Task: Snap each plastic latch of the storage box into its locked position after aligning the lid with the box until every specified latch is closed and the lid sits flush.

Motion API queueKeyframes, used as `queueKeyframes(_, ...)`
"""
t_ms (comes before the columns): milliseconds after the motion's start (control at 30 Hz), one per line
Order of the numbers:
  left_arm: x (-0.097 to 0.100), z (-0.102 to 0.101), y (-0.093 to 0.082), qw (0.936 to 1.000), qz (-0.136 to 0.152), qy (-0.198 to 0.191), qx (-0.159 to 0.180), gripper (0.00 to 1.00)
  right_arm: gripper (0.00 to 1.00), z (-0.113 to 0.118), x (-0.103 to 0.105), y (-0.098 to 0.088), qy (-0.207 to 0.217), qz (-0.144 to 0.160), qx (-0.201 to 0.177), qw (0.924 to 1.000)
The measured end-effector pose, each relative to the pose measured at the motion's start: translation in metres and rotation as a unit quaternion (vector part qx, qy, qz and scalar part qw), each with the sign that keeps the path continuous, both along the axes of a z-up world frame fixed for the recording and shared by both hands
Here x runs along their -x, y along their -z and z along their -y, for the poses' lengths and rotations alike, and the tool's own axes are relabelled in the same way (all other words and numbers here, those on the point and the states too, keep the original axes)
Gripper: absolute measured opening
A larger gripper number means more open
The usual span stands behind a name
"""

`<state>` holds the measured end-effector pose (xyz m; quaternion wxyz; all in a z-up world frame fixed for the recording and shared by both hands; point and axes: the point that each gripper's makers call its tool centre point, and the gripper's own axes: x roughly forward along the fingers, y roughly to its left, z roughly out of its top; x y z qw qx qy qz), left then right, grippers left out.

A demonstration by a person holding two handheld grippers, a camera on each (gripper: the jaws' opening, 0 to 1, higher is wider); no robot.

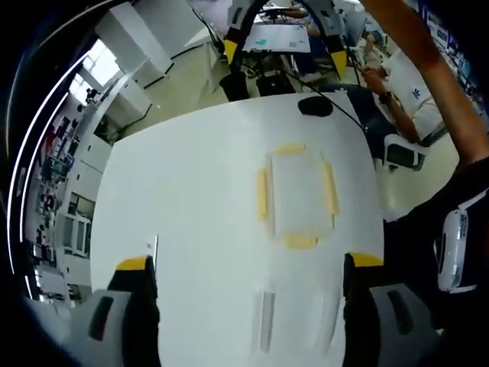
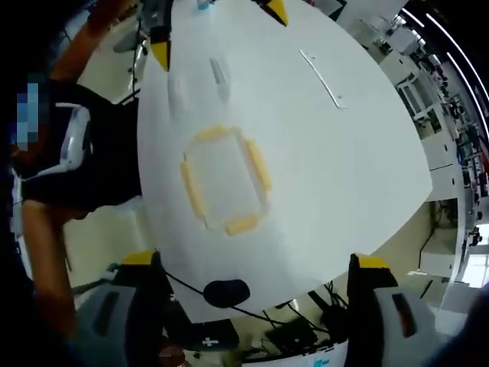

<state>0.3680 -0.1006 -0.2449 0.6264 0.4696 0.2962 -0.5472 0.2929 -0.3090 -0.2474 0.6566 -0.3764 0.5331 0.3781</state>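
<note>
The storage box [image 1: 298, 195], white with four yellow latches [image 1: 262, 193], sat on the white table [image 1: 191, 176] near a black mouse [image 1: 315, 105]. Left gripper [image 1: 248, 306] and right gripper [image 2: 256, 306] hovered above the table, jaws spread wide, holding nothing

White table [image 1: 199, 176], pale floor [image 1: 179, 84], bright window [image 1: 95, 69], desks behind [image 1: 279, 38]

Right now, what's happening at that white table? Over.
Left gripper open, right gripper open, both above the white table. Clear storage box with yellow latches untouched. Black mouse-like object near table edge.
</note>
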Motion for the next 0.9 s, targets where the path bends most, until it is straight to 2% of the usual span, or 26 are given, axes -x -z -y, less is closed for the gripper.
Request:
queueKeyframes(667, -0.004, 0.0, 0.016, 1.0, -0.001, -0.006, -0.002, 1.0, 1.0, 0.013, -0.005, 0.017, 0.0, 0.006, 0.005, 1.0)
queueKeyframes(900, -0.005, 0.003, 0.019, 1.0, -0.001, -0.005, -0.002, 1.0, 1.0, 0.015, -0.003, 0.025, -0.004, -0.004, 0.008, 1.0)
